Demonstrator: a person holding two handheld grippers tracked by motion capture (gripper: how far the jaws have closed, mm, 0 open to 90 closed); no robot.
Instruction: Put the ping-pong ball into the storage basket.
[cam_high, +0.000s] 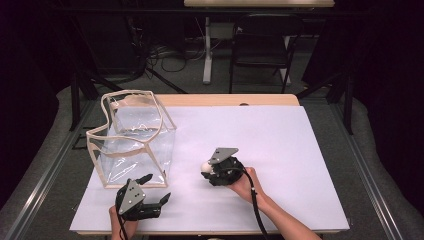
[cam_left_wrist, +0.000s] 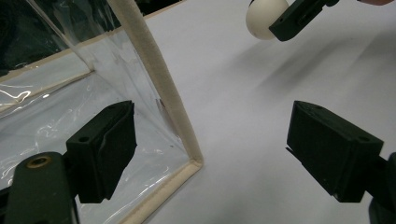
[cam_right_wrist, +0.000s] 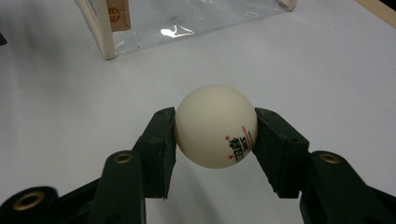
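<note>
High view | one clear bag (cam_high: 135, 140) | right claw (cam_high: 207, 167) clamps one ball (cam_high: 205, 165) | left claw (cam_high: 156, 189) apart

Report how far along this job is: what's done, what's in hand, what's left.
Done: the right gripper has its jaws shut on the small white ball with red print. In hand: the ball is held between the jaws. Left, probably: getting it into the clear plastic box with cream edging, which looks empty; the left gripper waits open beside its corner.
</note>
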